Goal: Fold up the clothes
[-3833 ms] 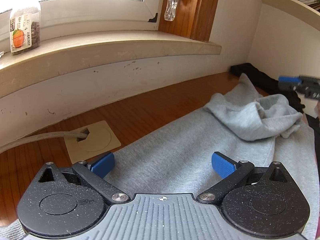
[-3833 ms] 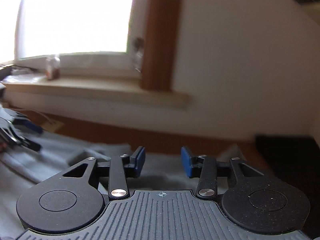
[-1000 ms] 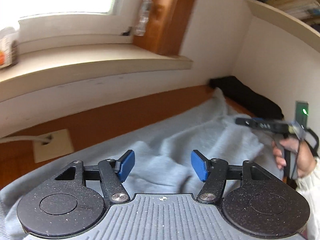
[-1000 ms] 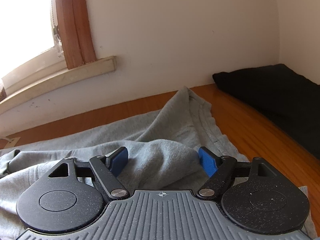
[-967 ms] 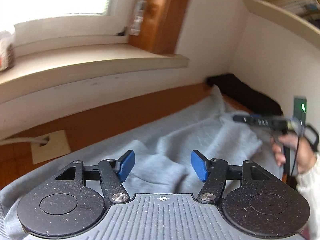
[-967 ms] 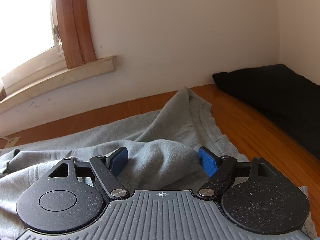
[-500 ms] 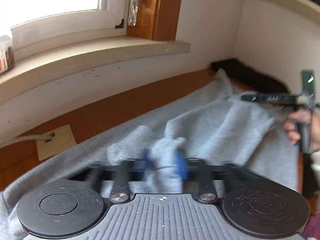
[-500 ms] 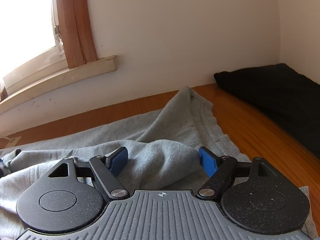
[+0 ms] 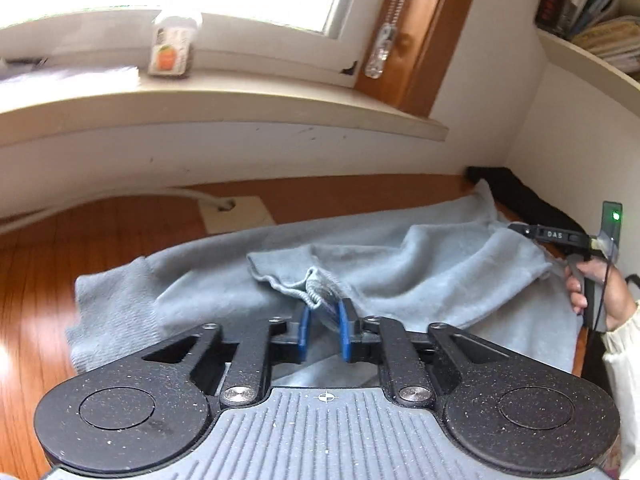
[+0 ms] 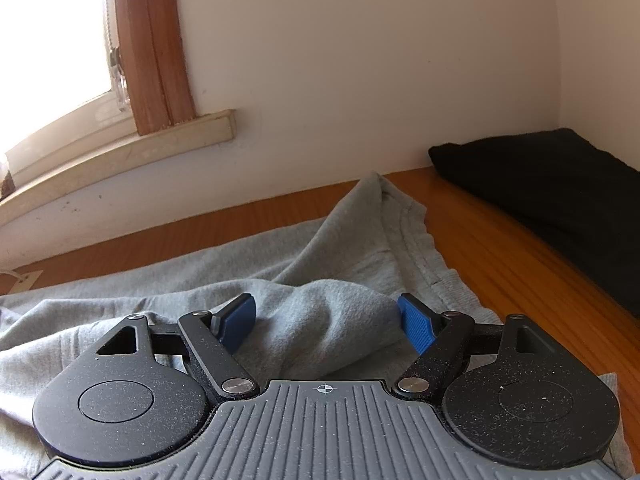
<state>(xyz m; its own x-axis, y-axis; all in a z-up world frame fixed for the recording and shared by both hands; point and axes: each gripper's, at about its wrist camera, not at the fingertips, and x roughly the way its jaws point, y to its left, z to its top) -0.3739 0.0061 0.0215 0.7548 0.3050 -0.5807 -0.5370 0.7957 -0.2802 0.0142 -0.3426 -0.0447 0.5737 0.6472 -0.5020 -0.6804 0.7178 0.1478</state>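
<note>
Left wrist view: left gripper (image 9: 323, 330) loosening around bunched cuff of grey sweatshirt (image 9: 400, 264) spread across wooden table (image 9: 36, 280); right gripper (image 10: 326, 320) agape over a fabric hump, gripping nothing. Risk: cuff slipping free, fold collapsing.

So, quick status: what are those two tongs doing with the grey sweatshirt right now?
Left tongs pinching sweatshirt cuff, just loosened slightly. Right tongs open around a fold. Nothing in the way.
</note>
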